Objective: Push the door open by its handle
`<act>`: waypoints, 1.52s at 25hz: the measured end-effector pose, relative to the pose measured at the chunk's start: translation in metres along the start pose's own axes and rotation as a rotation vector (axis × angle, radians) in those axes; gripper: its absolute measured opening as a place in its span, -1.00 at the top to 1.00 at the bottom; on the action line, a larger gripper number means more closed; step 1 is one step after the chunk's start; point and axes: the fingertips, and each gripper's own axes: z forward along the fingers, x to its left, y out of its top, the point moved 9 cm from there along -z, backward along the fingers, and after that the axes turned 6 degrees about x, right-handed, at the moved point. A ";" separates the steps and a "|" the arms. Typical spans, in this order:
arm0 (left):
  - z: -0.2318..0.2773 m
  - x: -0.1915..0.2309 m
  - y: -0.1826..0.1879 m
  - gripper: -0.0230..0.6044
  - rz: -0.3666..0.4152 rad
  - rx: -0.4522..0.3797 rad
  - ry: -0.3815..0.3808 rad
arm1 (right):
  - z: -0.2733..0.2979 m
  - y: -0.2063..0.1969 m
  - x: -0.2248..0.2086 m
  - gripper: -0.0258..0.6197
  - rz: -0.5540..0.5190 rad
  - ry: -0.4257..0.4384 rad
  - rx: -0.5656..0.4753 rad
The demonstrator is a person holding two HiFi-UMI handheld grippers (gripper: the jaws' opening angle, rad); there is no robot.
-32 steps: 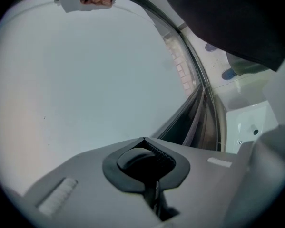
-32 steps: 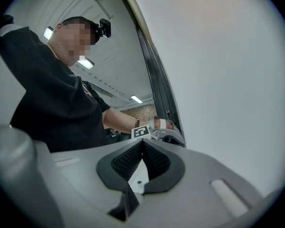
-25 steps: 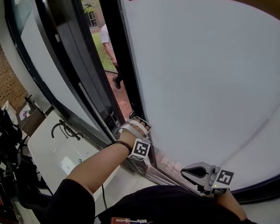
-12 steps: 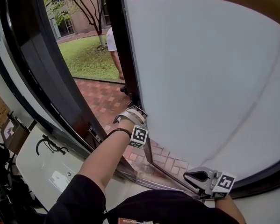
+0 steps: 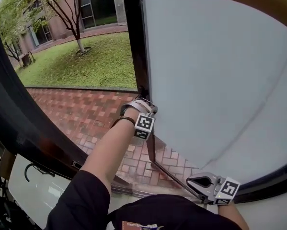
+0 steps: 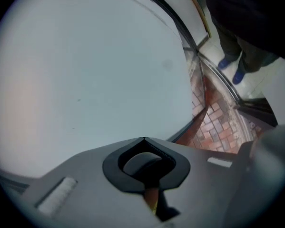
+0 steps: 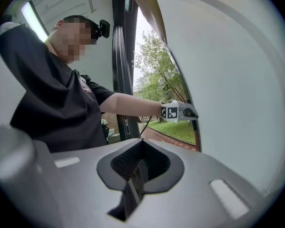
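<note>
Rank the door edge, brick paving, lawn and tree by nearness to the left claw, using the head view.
1. Door edge, against the left claw.
2. Brick paving, just outside, to the left.
3. Lawn, beyond the paving.
4. Tree, far upper left.

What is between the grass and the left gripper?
Red brick paving lies between the grass and the left gripper, seen in the head view.
</note>
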 end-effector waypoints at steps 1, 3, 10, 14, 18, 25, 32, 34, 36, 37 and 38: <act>0.004 0.013 0.003 0.94 -0.021 -0.041 -0.017 | -0.007 0.002 -0.005 0.92 -0.010 0.010 0.012; 0.022 0.035 0.012 0.89 -0.015 -0.081 -0.035 | -0.021 0.006 -0.023 0.92 -0.026 0.023 0.025; 0.053 0.066 0.004 0.78 -0.008 -0.145 -0.025 | -0.027 0.020 -0.064 0.92 -0.058 0.035 0.079; 0.071 0.096 0.014 0.48 -0.072 -0.303 -0.071 | -0.013 0.021 -0.103 0.92 -0.061 0.056 0.087; 0.089 0.109 0.007 -0.24 -0.269 -0.635 0.041 | 0.037 0.019 -0.172 0.92 -0.084 0.093 0.075; 0.087 0.096 -0.067 -0.20 -1.016 -1.118 0.238 | 0.132 0.076 -0.280 0.92 -0.160 0.028 -0.001; 0.160 0.044 -0.120 0.93 -1.478 -1.098 -0.074 | 0.164 0.105 -0.354 0.92 -0.170 0.017 0.002; 0.163 0.033 -0.125 0.93 -1.528 -1.071 -0.152 | 0.162 0.101 -0.365 0.92 -0.152 0.009 0.022; 0.162 0.027 -0.127 0.93 -1.564 -1.072 -0.174 | 0.160 0.101 -0.374 0.92 -0.149 0.006 0.042; 0.161 0.027 -0.126 0.93 -1.573 -1.074 -0.162 | 0.159 0.102 -0.379 0.92 -0.161 0.006 0.049; 0.160 0.026 -0.124 0.93 -1.578 -1.069 -0.141 | 0.157 0.103 -0.384 0.92 -0.183 0.000 0.060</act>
